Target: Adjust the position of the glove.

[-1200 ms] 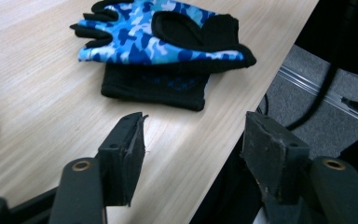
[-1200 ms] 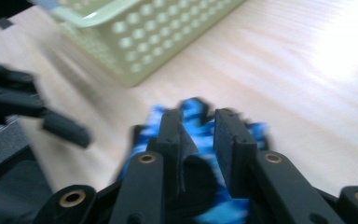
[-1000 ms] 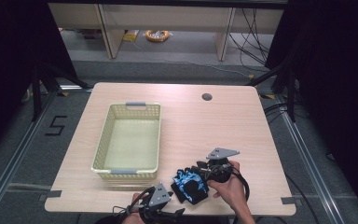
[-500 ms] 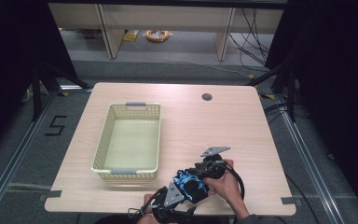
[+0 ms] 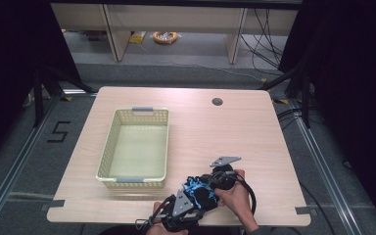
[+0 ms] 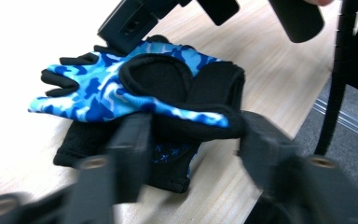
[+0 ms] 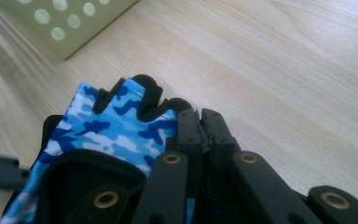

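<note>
A fingerless blue camouflage glove (image 5: 195, 187) (image 6: 98, 91) (image 7: 105, 123) lies on a second black glove (image 6: 81, 140) near the table's front edge. My right gripper (image 5: 208, 184) (image 7: 200, 119) is shut, with the camouflage glove's edge pinched between its jaws; it also appears in the left gripper view as the right gripper (image 6: 133, 23) at the glove's far side. My left gripper (image 5: 194, 199) (image 6: 196, 144) is open, its jaws standing on either side of the glove's black cuff. Hands hold both grippers from below.
A pale yellow perforated basket (image 5: 108, 147) (image 7: 65, 25) stands left of centre on the wooden table (image 5: 235, 127), with nothing in it. A round cable hole (image 5: 217, 102) sits at the back right. The table's edge and a cable (image 6: 338, 74) are close by.
My left gripper has moved right and forward from the front edge up to the gloves. The right gripper stayed on the glove, shifting slightly.
</note>
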Demonstrator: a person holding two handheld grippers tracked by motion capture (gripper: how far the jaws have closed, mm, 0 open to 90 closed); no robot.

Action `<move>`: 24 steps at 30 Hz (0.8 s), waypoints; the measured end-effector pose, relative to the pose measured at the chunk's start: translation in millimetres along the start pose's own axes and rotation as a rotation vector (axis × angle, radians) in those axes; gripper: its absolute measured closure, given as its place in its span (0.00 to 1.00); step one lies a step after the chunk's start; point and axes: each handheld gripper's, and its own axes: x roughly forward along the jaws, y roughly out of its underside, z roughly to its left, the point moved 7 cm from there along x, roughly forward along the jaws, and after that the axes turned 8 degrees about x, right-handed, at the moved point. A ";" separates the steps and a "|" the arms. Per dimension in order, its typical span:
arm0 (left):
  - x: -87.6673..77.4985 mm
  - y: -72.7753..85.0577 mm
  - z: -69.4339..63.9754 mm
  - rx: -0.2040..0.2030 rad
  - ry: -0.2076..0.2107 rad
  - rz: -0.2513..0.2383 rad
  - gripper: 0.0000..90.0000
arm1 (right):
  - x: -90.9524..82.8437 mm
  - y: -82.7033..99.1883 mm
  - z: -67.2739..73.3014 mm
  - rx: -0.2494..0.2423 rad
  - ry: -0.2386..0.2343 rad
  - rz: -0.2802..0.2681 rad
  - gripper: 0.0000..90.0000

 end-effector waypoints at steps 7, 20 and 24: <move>-3.4 -2.6 -3.5 0.031 0.016 -0.013 0.85 | -11.1 -0.9 0.8 0.029 -0.026 -0.003 0.98; -36.1 -13.7 36.2 0.042 -0.002 -0.030 0.89 | -54.9 -4.7 7.2 0.076 -0.070 -0.181 0.98; -37.1 -11.5 47.1 0.049 0.005 -0.029 0.89 | -58.9 0.0 13.5 0.103 -0.091 -0.199 0.98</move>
